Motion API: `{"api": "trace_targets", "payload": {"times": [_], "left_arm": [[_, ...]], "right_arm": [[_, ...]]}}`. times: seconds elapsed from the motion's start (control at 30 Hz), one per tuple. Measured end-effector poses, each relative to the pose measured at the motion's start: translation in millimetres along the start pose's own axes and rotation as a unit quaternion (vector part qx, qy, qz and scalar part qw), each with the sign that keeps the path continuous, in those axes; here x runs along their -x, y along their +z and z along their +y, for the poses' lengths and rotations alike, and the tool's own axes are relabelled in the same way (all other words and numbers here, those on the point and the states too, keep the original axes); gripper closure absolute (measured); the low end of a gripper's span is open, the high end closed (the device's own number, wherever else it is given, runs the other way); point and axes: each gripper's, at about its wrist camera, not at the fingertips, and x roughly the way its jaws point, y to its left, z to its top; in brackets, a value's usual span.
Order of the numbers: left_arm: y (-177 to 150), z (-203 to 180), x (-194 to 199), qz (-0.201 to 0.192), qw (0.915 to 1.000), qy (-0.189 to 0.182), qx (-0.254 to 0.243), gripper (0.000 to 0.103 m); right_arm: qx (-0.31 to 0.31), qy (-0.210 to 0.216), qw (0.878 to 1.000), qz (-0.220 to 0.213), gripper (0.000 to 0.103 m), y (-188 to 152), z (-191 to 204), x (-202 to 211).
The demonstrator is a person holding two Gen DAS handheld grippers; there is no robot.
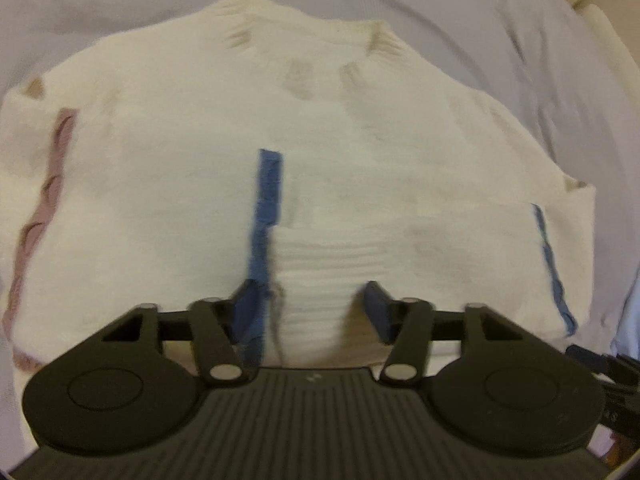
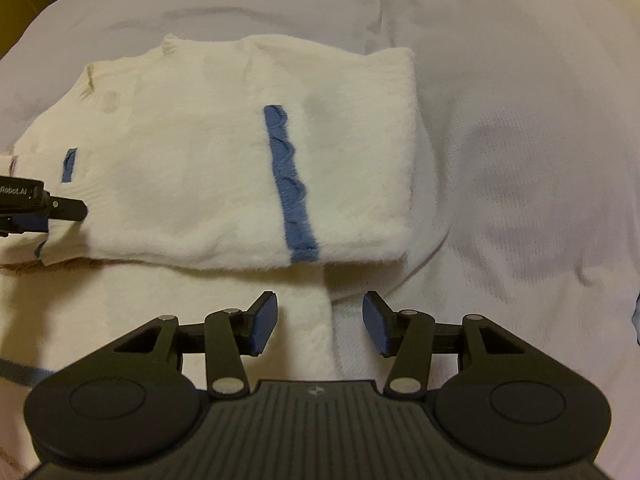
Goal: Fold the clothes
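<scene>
We hold two matching tools. Our left gripper has a matte black body with a ribbed grey-black centre plate carrying a small pale mark near its far edge. On either side sits a round black housing with a raised disc. Black linkage bars run from silver pivot pins to two fingers faced with dark blue pads. Our right gripper is built the same: ribbed plate, round housings, silver pins, blue pads. In the right wrist view, the other tool's black side shows white lettering at the left edge.
</scene>
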Motion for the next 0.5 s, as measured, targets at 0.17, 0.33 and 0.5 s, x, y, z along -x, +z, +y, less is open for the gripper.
{"api": "trace_targets", "payload": {"times": [0.17,0.33,0.5], "left_arm": [[-2.9,-1.3,3.9,-0.010,0.9997,0.019,-0.006,0.093],[-8.5,8.5,35.9,-0.047,0.9988,0.005,-0.010,0.100],[-4.4,49.4,80.3,-0.102,0.9939,0.042,0.000,0.100]], "right_arm": [[0.000,-0.004,1.000,0.002,0.052,-0.2,-5.0,5.4],[0.006,-0.009,1.000,0.000,0.052,-0.6,-6.5,7.5],[0.004,-0.009,1.000,-0.011,0.052,-1.6,-10.6,17.3]]}}
